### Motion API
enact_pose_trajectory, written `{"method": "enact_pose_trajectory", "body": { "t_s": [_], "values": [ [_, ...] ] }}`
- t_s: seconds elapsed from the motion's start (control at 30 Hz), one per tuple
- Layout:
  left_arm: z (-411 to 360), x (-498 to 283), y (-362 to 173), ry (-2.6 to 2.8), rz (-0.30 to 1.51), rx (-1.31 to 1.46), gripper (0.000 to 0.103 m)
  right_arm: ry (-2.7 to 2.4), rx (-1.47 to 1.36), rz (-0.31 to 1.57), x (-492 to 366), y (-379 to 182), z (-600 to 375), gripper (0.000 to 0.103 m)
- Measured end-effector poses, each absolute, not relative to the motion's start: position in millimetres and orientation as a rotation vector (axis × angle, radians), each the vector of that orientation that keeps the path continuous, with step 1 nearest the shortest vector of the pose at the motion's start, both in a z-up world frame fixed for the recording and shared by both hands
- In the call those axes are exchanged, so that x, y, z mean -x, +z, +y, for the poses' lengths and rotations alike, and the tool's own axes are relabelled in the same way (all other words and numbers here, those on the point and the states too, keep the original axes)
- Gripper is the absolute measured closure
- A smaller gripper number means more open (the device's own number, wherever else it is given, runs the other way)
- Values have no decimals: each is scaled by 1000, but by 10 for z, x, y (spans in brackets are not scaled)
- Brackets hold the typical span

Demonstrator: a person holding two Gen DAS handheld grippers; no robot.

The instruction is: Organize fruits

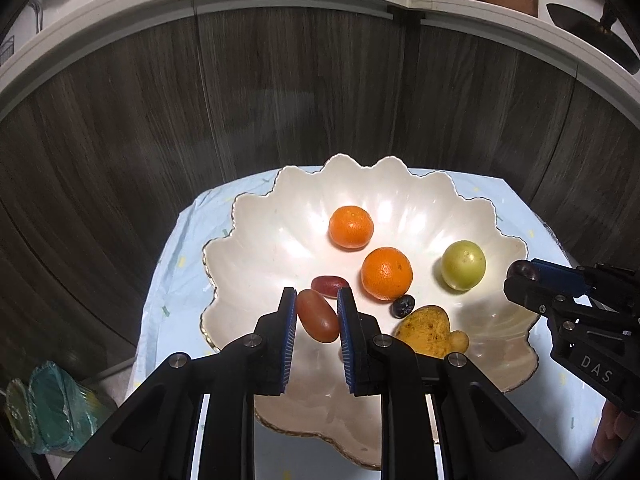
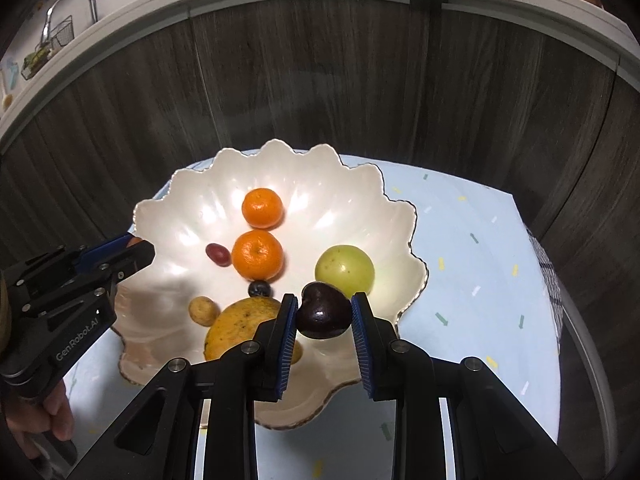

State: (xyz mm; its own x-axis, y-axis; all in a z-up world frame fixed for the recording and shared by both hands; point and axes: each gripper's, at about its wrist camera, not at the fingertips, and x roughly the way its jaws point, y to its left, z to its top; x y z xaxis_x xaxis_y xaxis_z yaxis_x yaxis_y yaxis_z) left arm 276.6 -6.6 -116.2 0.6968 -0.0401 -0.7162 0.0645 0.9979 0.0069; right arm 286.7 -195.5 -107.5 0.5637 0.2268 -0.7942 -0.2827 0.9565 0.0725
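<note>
A white scalloped bowl [image 1: 256,264] [image 2: 352,208] sits on a light blue cloth. In it lie two oranges [image 1: 351,227] [image 1: 386,273] [image 2: 262,208] [image 2: 257,255], a green round fruit [image 1: 463,265] [image 2: 345,270], a red grape [image 1: 329,285] [image 2: 218,254], a blueberry [image 1: 402,306] [image 2: 260,289] and a yellow spotted fruit [image 1: 426,330] [image 2: 240,326]. My left gripper [image 1: 317,300] is shut on an oblong red grape [image 1: 317,316] above the bowl's near left side. My right gripper [image 2: 324,306] is shut on a dark cherry [image 2: 324,316] over the bowl's near right rim.
The cloth-covered table [image 2: 472,264] stands before a dark wood-panelled counter front [image 1: 280,92] with a white top. Crumpled teal bags [image 1: 48,408] lie on the floor at the lower left. A hand [image 2: 48,416] holds the left gripper's handle.
</note>
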Motion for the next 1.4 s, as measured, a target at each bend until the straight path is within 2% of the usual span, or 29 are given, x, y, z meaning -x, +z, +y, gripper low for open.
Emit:
{"method": "enact_pose_trajectory", "body": {
  "t_s": [0.07, 0.1, 0.17, 0.2, 0.27, 0.33, 0.43, 0.5, 0.57, 0.63, 0.8, 1.0, 1.4],
  "values": [
    [-77, -2772, -1175, -59, 806, -34, 77, 300, 56, 932, -2877, -1090, -1970, 74],
    [-81, -2771, -1185, -52, 808, -38, 67, 299, 56, 935, -2877, -1098, -1971, 74],
    [-76, -2761, -1186, -38, 803, -39, 55, 295, 58, 941, -2882, -1110, -1966, 71],
    [-75, -2755, -1182, -31, 801, -42, 51, 291, 57, 940, -2879, -1109, -1971, 67],
    [-74, -2748, -1171, -24, 800, -47, 46, 279, 59, 929, -2866, -1091, -1978, 50],
    [-82, -2736, -1150, -19, 796, -56, 42, 266, 53, 917, -2852, -1067, -1992, 42],
    [-87, -2709, -1112, -14, 790, -59, 36, 250, 43, 914, -2845, -1029, -2016, 40],
    [-80, -2683, -1077, -3, 785, -57, 27, 240, 37, 910, -2834, -1000, -2031, 38],
    [-75, -2654, -1036, 3, 775, -55, 25, 231, 36, 900, -2818, -965, -2042, 30],
    [-69, -2628, -995, 9, 769, -57, 24, 226, 34, 888, -2793, -924, -2049, 27],
    [-50, -2545, -901, 27, 757, -48, 14, 216, 26, 875, -2734, -843, -2052, 26],
    [-30, -2444, -808, 31, 747, -45, 11, 206, 9, 854, -2611, -729, -2049, 22],
    [51, -2123, -575, 46, 720, -45, 4, 200, -5, 802, -2308, -467, -2030, 22]
  ]
}}
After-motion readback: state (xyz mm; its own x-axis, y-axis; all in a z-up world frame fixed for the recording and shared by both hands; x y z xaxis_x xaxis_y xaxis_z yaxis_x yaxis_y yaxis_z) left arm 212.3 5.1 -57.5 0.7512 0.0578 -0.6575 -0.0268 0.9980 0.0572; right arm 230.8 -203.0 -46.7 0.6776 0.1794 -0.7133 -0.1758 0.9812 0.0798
